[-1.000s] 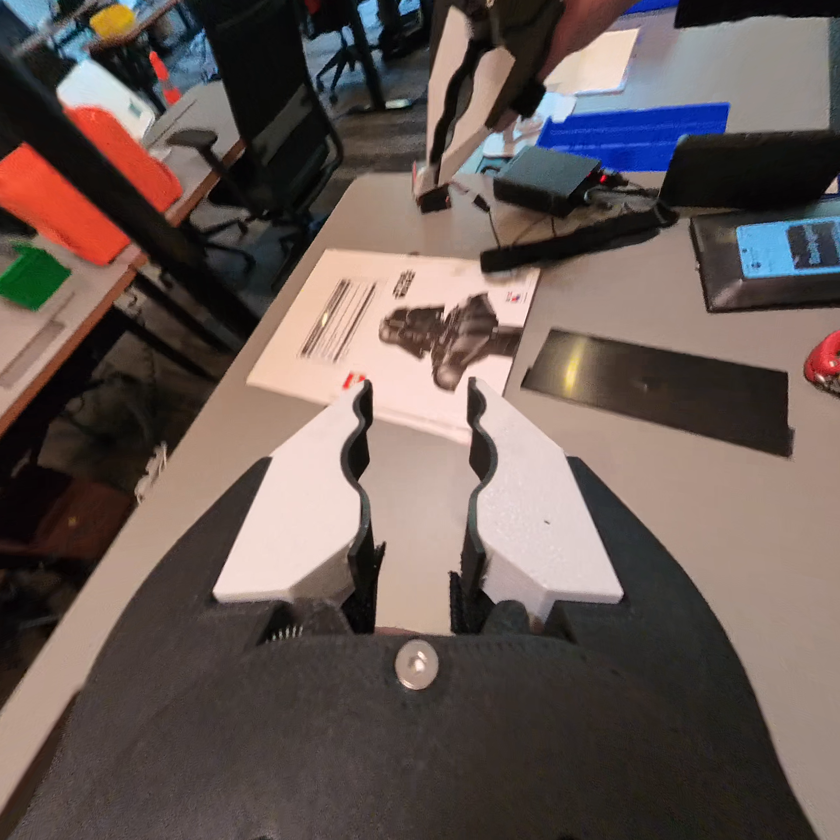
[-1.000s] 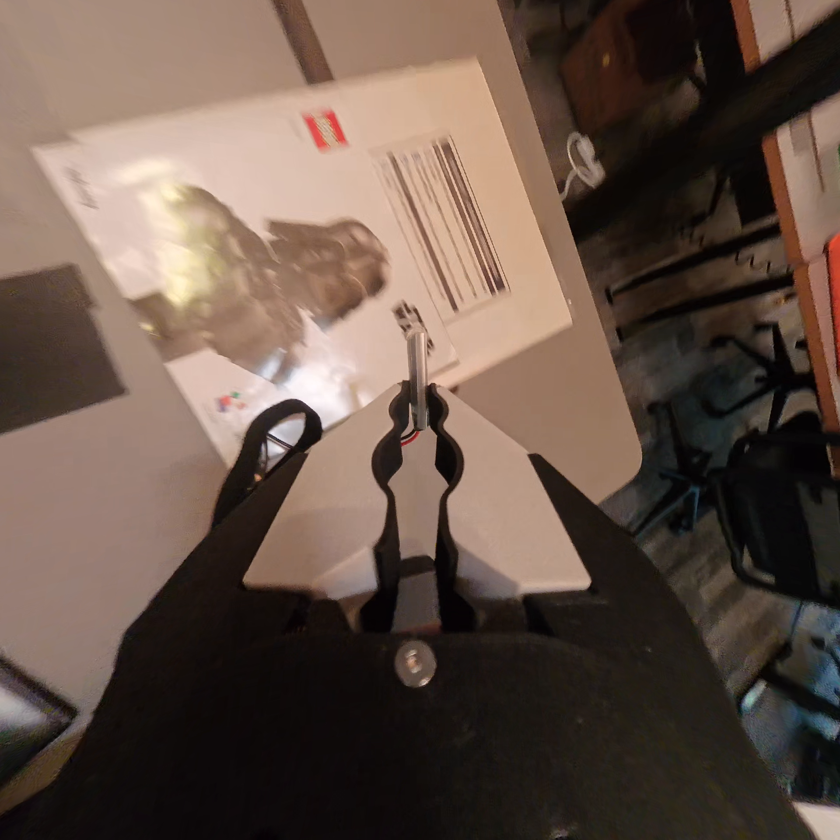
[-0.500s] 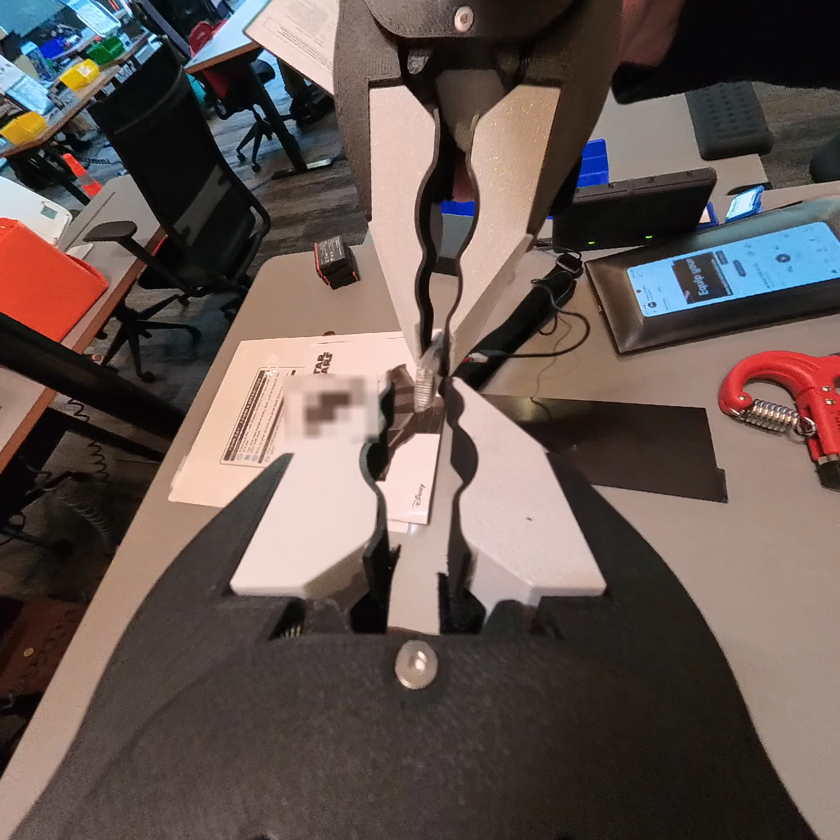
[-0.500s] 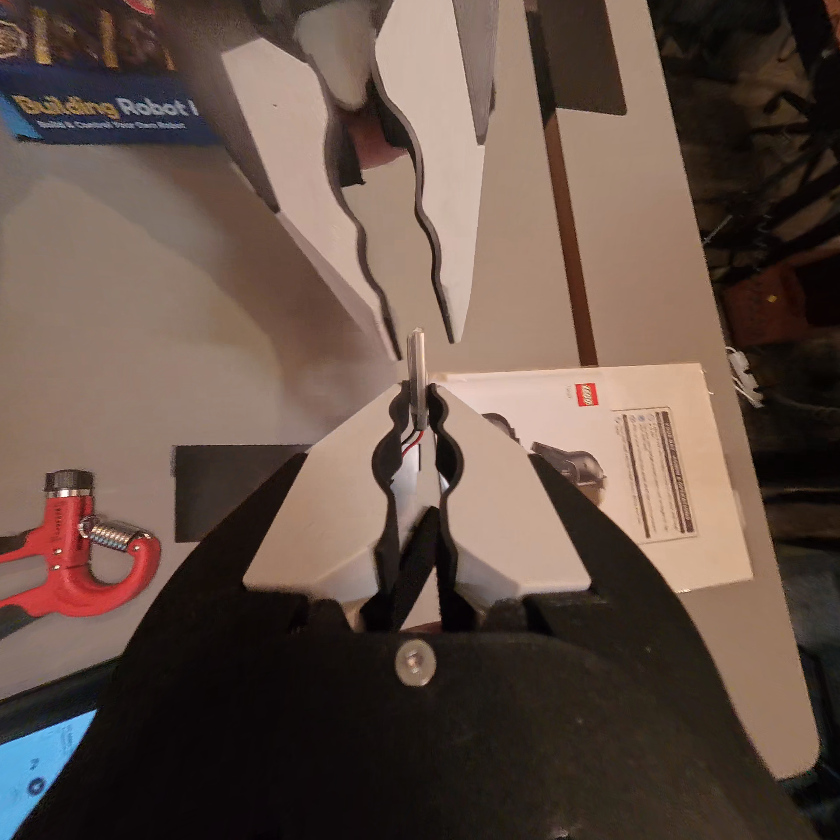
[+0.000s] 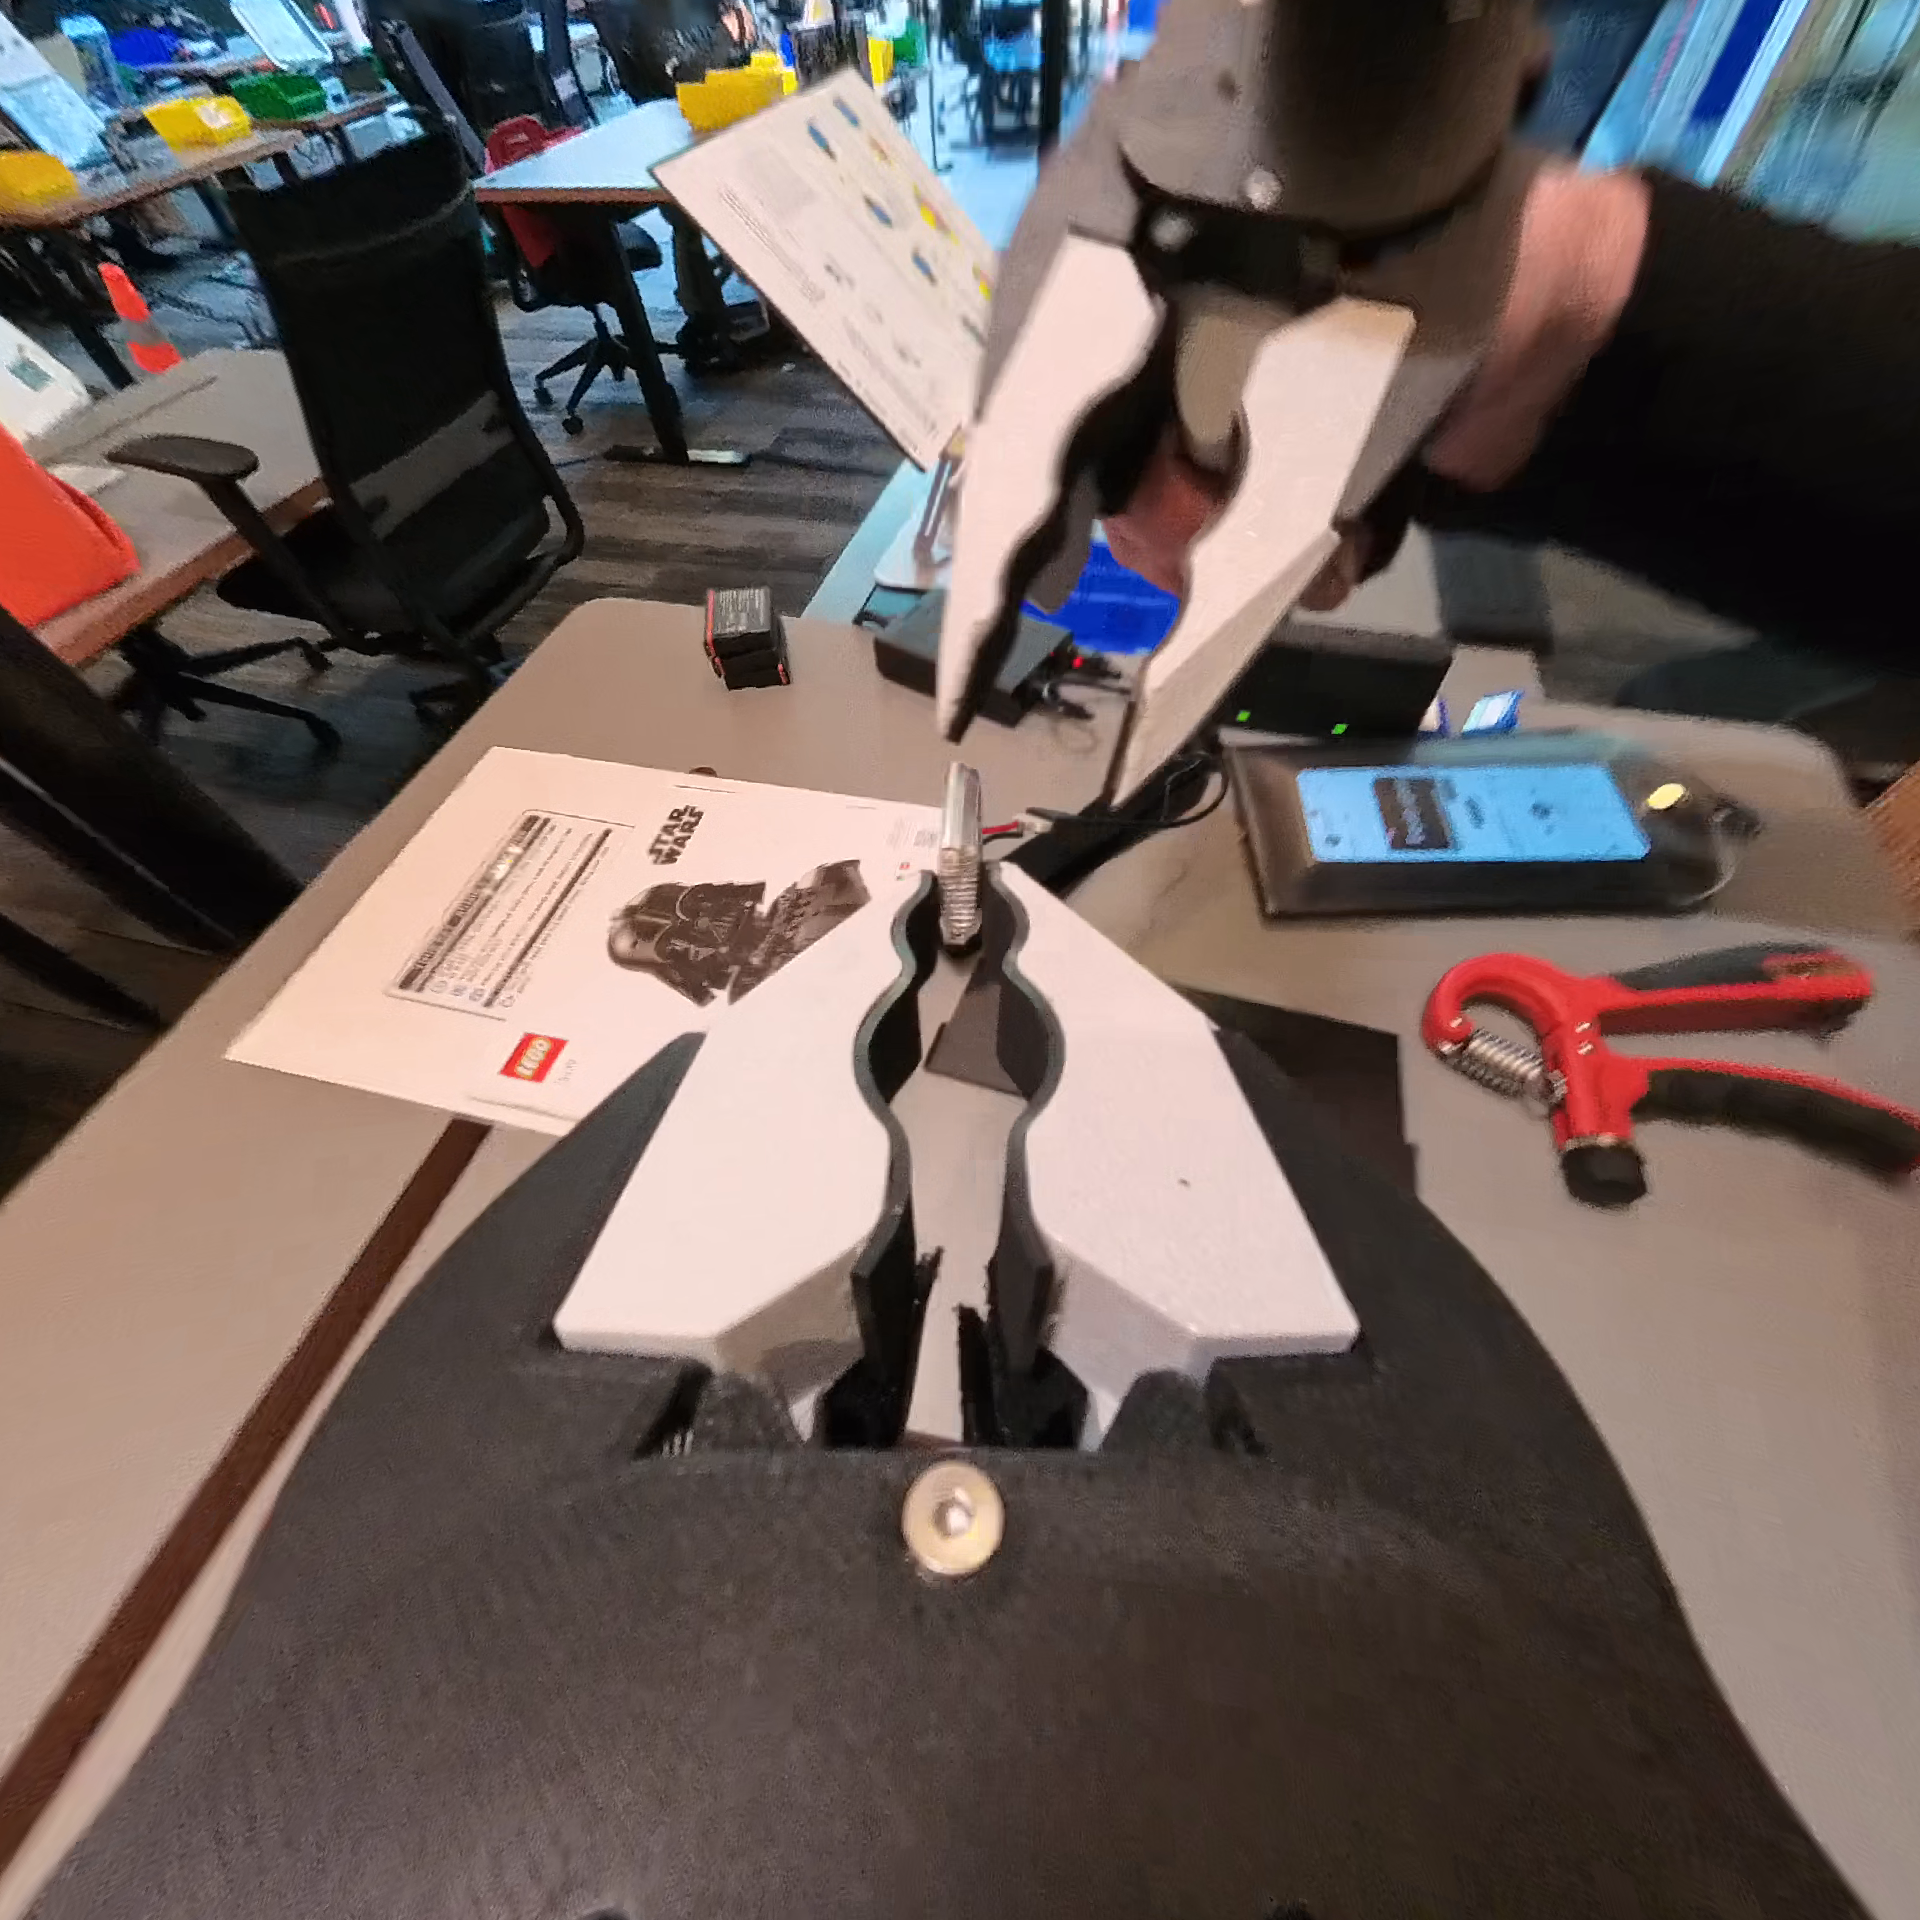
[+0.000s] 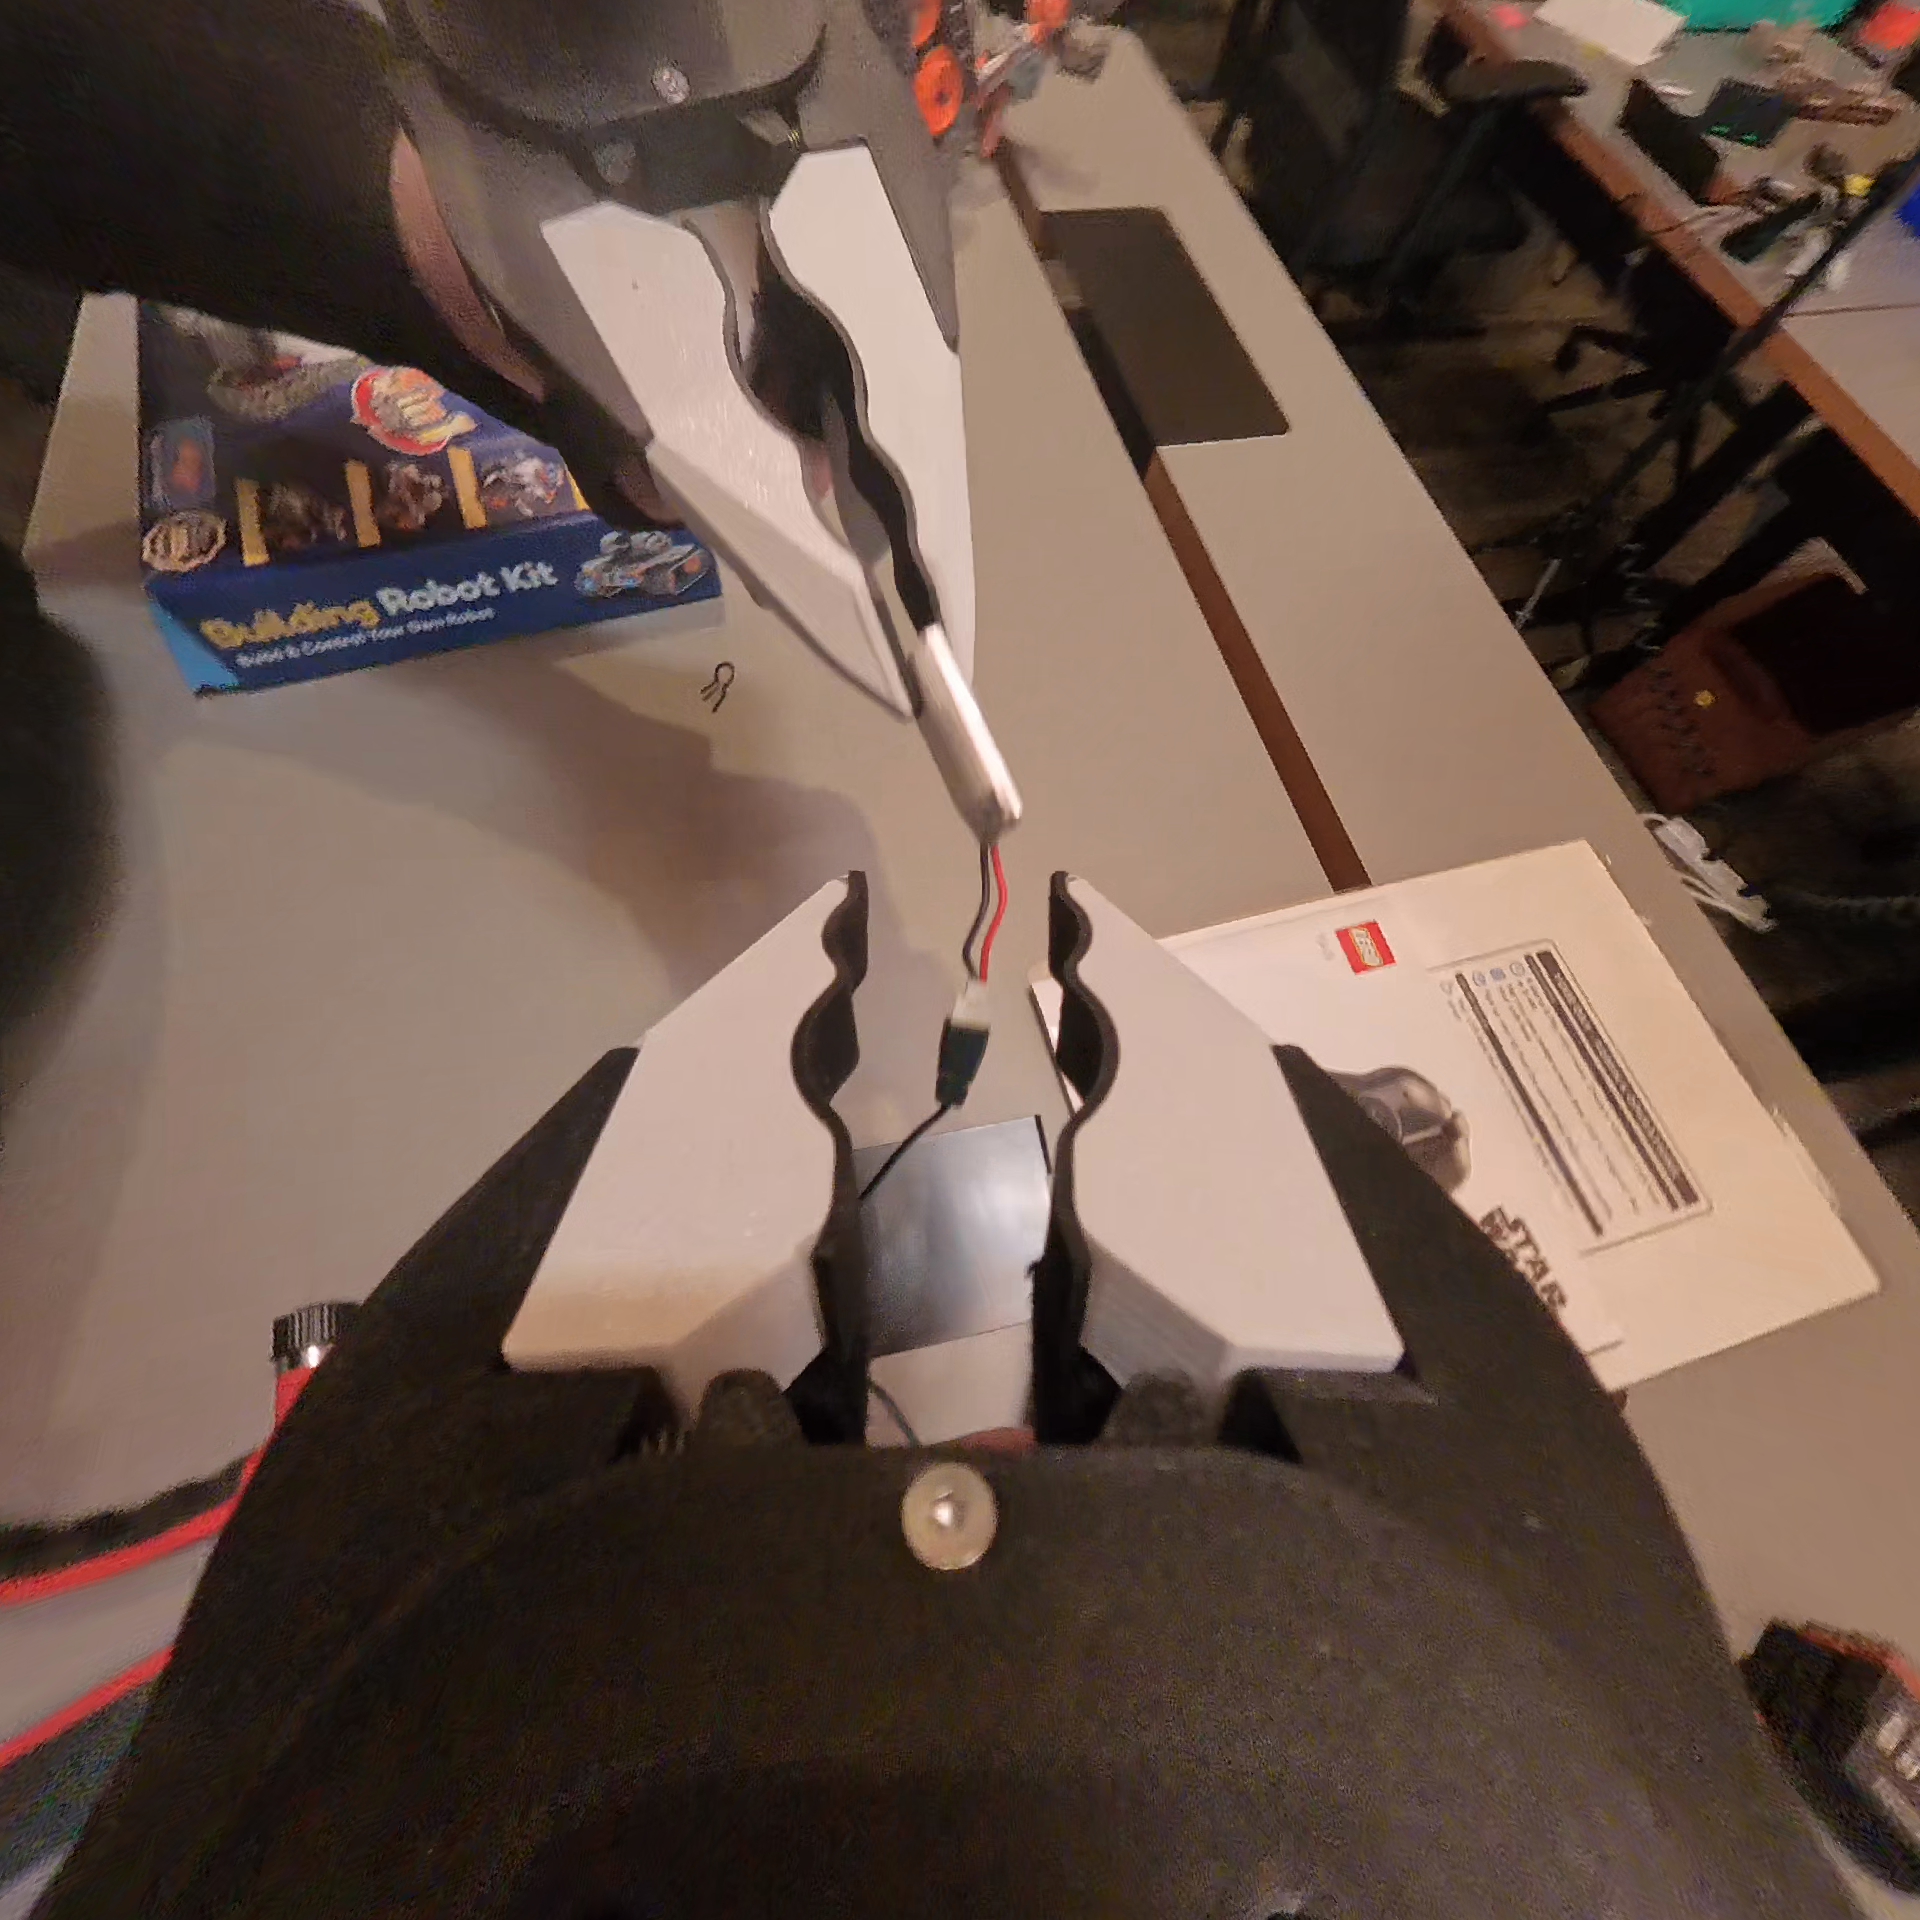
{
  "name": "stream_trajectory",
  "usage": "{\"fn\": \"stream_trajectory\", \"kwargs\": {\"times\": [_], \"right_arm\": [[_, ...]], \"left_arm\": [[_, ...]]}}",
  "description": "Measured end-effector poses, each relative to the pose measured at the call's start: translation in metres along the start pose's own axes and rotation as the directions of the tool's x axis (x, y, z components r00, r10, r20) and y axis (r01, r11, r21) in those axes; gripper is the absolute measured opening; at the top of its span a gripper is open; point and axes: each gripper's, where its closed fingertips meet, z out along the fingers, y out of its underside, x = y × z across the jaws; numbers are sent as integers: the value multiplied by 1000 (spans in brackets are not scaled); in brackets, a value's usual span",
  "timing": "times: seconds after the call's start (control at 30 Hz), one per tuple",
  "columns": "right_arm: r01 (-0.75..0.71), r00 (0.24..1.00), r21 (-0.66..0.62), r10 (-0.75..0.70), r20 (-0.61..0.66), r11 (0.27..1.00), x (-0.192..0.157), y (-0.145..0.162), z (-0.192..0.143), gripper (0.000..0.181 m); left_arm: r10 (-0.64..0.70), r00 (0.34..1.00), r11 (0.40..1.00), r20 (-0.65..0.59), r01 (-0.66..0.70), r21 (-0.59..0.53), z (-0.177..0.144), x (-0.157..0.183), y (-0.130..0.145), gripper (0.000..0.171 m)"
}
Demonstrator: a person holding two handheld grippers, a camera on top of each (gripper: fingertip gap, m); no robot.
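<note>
Here the broad grey tabletop carries everything, and a dark seam runs across it. On it lies a white printed instruction booklet with a dark helmet picture, flat, just left of the left gripper. A flat black rectangular sheet lies beside the booklet, partly under both tools. A dark tablet with a lit blue screen sits farther back on the right, and a red and black spring hand-grip exerciser lies near it, apart from the sheet. A blue printed kit box rests at the far side in the right wrist view. The left gripper has its white fingers pinched together on a slim silver metal cylinder, which stands up out of the fingertips. From the cylinder's free end a short red and black wire pair hangs to a small dark plug. The right gripper has its fingers spread well apart and grips nothing; the wires and plug dangle in the gap between them, touching neither finger as far as can be seen.
</note>
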Motion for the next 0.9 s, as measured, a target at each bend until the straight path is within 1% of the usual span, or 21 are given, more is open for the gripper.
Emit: {"fn": "stream_trajectory", "kwargs": {"times": [0.1,0.13,0.2,0.27,0.3,0.33,0.4,0.47,0.5,0.53,0.6,0.67,0.73,0.77,0.8,0.83,0.9], "right_arm": [[-72,992,43,76,-96,996,1,9,-3,29],[-63,988,61,70,-134,996,1,9,-2,28],[14,972,63,1,-237,998,0,5,2,27],[122,934,26,-106,-341,992,0,-4,7,25],[157,921,6,-145,-360,988,-3,-8,10,25],[153,931,8,-141,-338,988,-8,-10,13,23],[65,968,102,-37,-250,993,-14,-18,14,21],[-81,990,223,104,-91,971,-19,-27,8,14],[-149,987,263,157,-10,953,-22,-32,4,15],[-186,982,286,184,37,940,-23,-35,2,13],[-212,977,296,197,79,932,-23,-38,0,9],[-241,970,324,213,121,915,-22,-44,-2,7],[-278,959,348,239,150,895,-19,-48,-4,5],[-298,952,368,249,177,881,-19,-51,-7,5],[-315,946,393,255,198,864,-18,-55,-10,5],[-333,940,407,268,209,851,-17,-56,-11,5],[-345,935,411,271,228,844,-17,-57,-10,5]], "left_arm": [[-125,991,991,-52,127,46,-10,-2,-6,5],[-170,983,983,-75,174,54,-12,-2,-7,5],[-271,955,959,-118,279,55,-14,0,-8,6],[-373,905,921,-203,388,39,-16,8,-10,5],[-411,882,902,-231,430,33,-15,10,-11,5],[-426,868,894,-254,447,29,-16,13,-11,6],[-413,870,898,-270,438,38,-17,13,-11,6],[-372,876,911,-307,407,59,-21,17,-16,5],[-348,882,919,-317,388,69,-23,18,-18,5],[-324,888,929,-326,364,69,-24,20,-19,6],[-279,899,944,-336,321,74,-26,21,-21,6],[-265,897,946,-353,312,84,-29,19,-25,6],[-231,913,953,-336,281,110,-29,16,-29,6],[-230,917,952,-326,281,121,-28,14,-31,9],[-241,915,945,-324,298,138,-28,13,-34,17],[-251,909,935,-332,316,158,-28,14,-37,20],[-251,903,929,-347,326,177,-25,19,-40,22]]}}
